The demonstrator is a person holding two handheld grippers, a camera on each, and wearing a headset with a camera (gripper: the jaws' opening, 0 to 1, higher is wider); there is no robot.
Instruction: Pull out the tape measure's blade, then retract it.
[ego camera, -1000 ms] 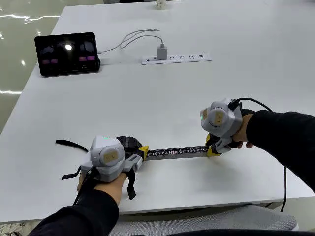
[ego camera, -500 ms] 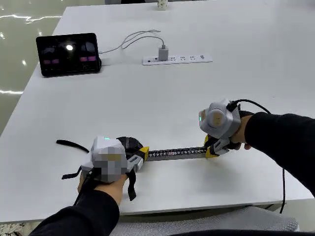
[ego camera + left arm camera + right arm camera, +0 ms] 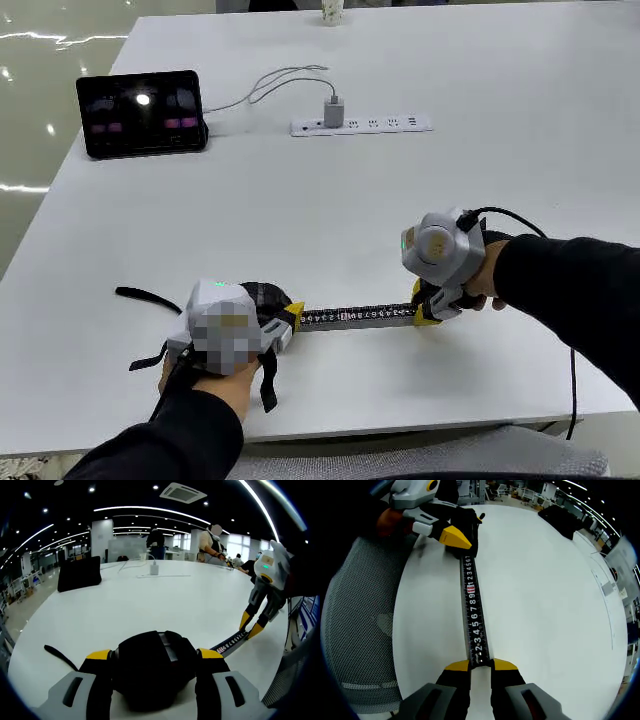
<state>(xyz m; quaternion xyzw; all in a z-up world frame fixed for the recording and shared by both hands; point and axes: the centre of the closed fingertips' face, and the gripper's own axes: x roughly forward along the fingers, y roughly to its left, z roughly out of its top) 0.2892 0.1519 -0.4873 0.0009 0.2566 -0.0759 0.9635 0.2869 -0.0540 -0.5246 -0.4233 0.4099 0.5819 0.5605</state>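
The left gripper (image 3: 283,322) has its yellow-tipped jaws closed against either side of the black tape measure (image 3: 262,297), which sits on the white table (image 3: 400,200) near the person's edge. In the left gripper view the rounded case (image 3: 152,667) bulges up between the two tips. The blade (image 3: 358,315) is drawn out of the case and lies flat along the tabletop towards the right gripper (image 3: 425,308), whose jaws are pressed together on its far end. In the right gripper view the blade (image 3: 472,615) runs straight up from the pinching tips (image 3: 481,665) to the case (white numerals on a dark face, one of them in a red box partway along). A black strap (image 3: 145,296) trails on the table just to the left of the case. Well away, towards the far side, a dark tablet (image 3: 141,111) stands propped, and a white power strip (image 3: 362,125) lies beside it with a charger (image 3: 334,108) plugged in.
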